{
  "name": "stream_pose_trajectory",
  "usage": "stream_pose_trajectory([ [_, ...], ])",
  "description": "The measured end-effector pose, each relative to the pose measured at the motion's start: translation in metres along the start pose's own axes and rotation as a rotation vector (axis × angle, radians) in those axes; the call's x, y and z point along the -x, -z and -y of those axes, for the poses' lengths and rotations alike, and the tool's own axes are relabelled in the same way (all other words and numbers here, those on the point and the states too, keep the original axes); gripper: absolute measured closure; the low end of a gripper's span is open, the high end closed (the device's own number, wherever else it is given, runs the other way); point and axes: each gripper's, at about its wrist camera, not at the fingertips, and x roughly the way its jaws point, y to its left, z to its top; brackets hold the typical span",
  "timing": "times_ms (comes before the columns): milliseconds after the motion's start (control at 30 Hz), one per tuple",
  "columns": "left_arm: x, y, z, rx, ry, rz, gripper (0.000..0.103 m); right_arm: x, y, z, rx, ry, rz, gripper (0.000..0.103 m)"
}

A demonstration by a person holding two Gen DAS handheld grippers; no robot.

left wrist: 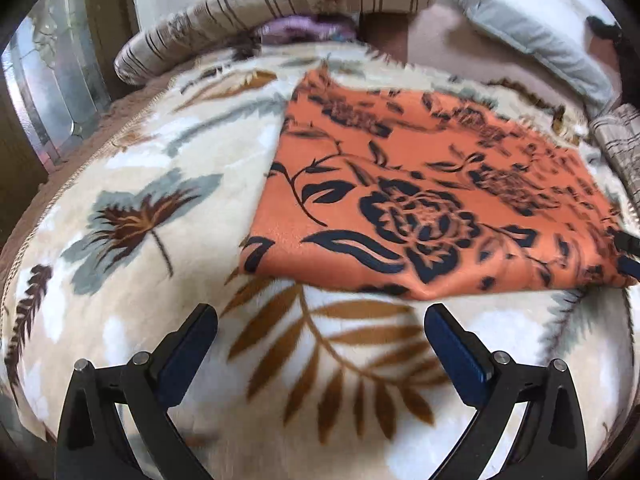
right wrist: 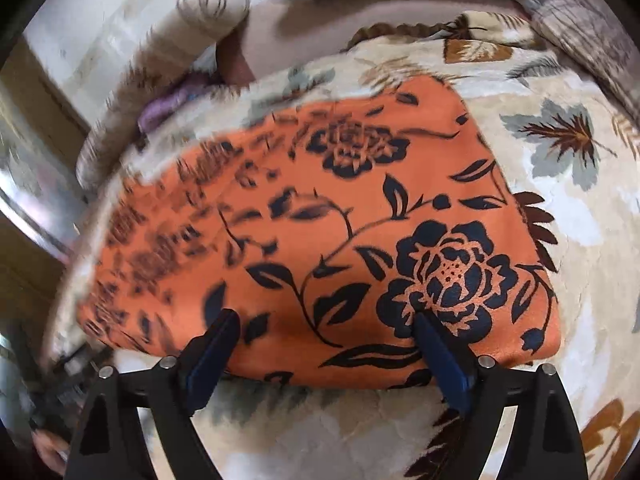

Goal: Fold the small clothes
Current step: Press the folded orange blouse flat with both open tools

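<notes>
The left hand-held gripper is spread wide with nothing between its fingers, hovering over the blanket, a cream plush one printed with grey and brown leaves. Just ahead of it and to its right lies the cloth, orange with dark navy flowers, folded flat into a rough rectangle on the blanket; its near edge is just beyond the fingertips and does not touch them. At the far right edge of the left wrist view, dark fingertips of the right hand-held gripper show at the cloth's right border. In the right wrist view, the right hand-held gripper is also spread, empty, with both fingertips over the near part of the cloth; whether they press on it cannot be told. The cloth's folded near edge runs across just behind the fingertips, and a large flower sits beside the right finger. Beyond the cloth, a striped bolster lies along the far side, with a grey pillow to its right.
</notes>
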Motion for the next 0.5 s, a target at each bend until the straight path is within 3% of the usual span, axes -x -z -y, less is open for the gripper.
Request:
stream_pose_trajectory([
  [67,0.013,0.000,0.004,-0.014,-0.006,0.041,0.000,0.013,-0.001,0.001,-0.021,-0.054,0.046,0.023],
  [133,0.028,-0.006,0.012,-0.033,-0.026,0.093,0.000,0.018,-0.003,0.000,-0.021,-0.073,0.058,0.054],
  [200,0.037,-0.015,0.022,-0.060,-0.036,0.125,0.000,0.018,-0.004,0.000,-0.016,-0.037,0.056,0.068],
  [367,0.018,-0.038,0.042,-0.109,-0.133,0.071,0.000,0.008,-0.007,0.011,-0.060,0.022,0.016,0.069],
  [433,-0.016,-0.040,0.049,-0.134,-0.172,-0.086,0.000,-0.003,-0.007,0.022,-0.096,0.064,-0.046,0.068],
  [500,-0.041,-0.036,0.051,-0.124,-0.174,-0.164,0.000,-0.011,-0.005,0.034,-0.151,0.041,-0.083,0.070],
])
